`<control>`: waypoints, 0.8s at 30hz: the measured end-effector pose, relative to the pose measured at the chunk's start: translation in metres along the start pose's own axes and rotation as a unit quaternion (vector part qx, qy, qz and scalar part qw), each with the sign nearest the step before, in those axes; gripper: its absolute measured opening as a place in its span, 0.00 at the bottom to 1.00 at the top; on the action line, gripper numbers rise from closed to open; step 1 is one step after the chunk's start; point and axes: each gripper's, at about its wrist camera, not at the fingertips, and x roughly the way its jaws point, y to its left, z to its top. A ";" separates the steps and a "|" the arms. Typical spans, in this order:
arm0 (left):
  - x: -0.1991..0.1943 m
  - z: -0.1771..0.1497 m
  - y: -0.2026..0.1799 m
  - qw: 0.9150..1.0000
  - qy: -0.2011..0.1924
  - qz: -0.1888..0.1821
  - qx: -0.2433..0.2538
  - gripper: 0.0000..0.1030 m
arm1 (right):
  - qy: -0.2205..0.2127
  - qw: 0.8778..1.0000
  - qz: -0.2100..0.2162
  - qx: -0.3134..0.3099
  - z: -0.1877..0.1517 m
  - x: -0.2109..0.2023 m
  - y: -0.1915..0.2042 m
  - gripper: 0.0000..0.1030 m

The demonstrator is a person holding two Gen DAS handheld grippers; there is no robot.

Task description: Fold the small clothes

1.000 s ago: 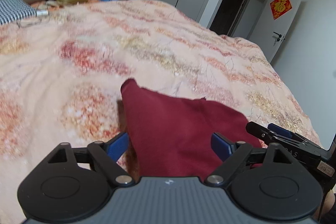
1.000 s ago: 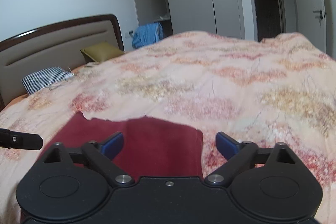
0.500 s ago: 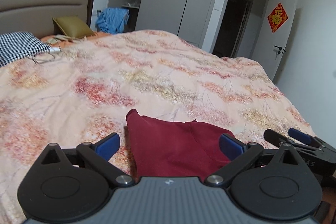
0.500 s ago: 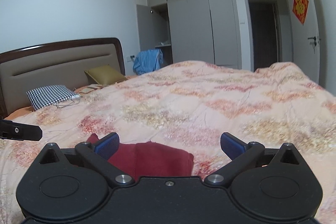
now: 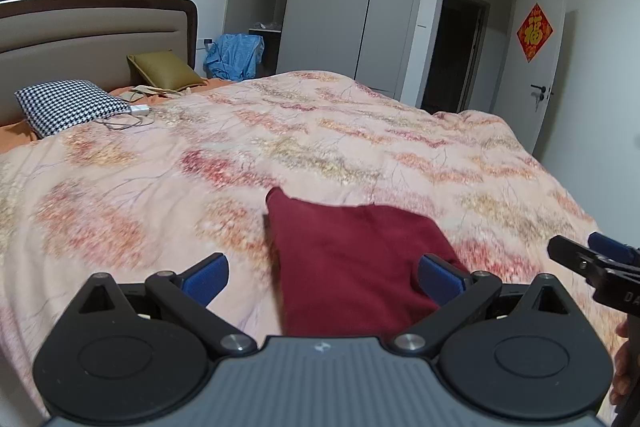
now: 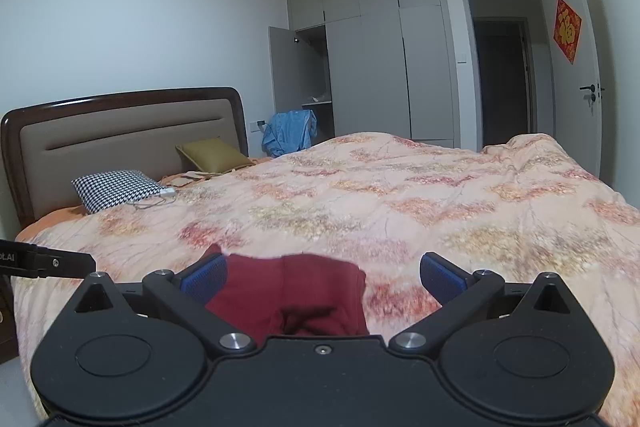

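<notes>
Folded maroon garment (image 5: pixel 352 259) on bedspread (image 5: pixel 200 163), below wide-apart, empty left tongs (image 5: pixel 324 277)

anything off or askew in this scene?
Minor only. The folded red garment has a corner poking out at its far left, so the fold isn't square. A wardrobe door stands open. Both the left gripper and the right gripper are open and empty.

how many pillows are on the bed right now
2. A houndstooth pillow lies at the head of the bed, nearer the camera; an olive pillow leans on the headboard farther along. The quilt could hide others.
</notes>
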 end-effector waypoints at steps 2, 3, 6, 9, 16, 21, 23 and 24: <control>-0.011 -0.010 0.001 1.000 0.002 0.003 0.000 1.00 | 0.004 1.000 -0.002 -0.002 -0.009 -0.015 0.002 0.99; -0.015 -0.015 0.002 1.000 0.003 0.004 -0.001 1.00 | 0.004 1.000 -0.004 -0.002 -0.013 -0.022 0.003 0.99; -0.028 -0.029 0.002 1.000 0.005 0.008 -0.002 1.00 | 0.005 1.000 -0.012 0.001 -0.023 -0.042 0.005 0.99; -0.039 -0.042 0.002 1.000 0.013 0.007 0.002 1.00 | 0.006 1.000 -0.015 0.007 -0.032 -0.060 0.005 0.99; -0.062 -0.073 0.005 1.000 0.011 0.010 0.003 1.00 | 0.022 0.999 -0.025 0.016 -0.054 -0.085 0.004 0.99; -0.068 -0.097 0.008 1.000 0.012 0.025 0.004 1.00 | 0.036 0.999 -0.039 0.014 -0.075 -0.098 0.007 0.99; -0.069 -0.106 0.009 0.999 0.013 0.029 0.007 1.00 | 0.038 0.998 -0.047 0.007 -0.083 -0.101 0.009 0.99; -0.069 -0.110 0.010 0.999 0.014 0.030 0.010 1.00 | 0.040 0.998 -0.052 0.004 -0.087 -0.102 0.010 0.99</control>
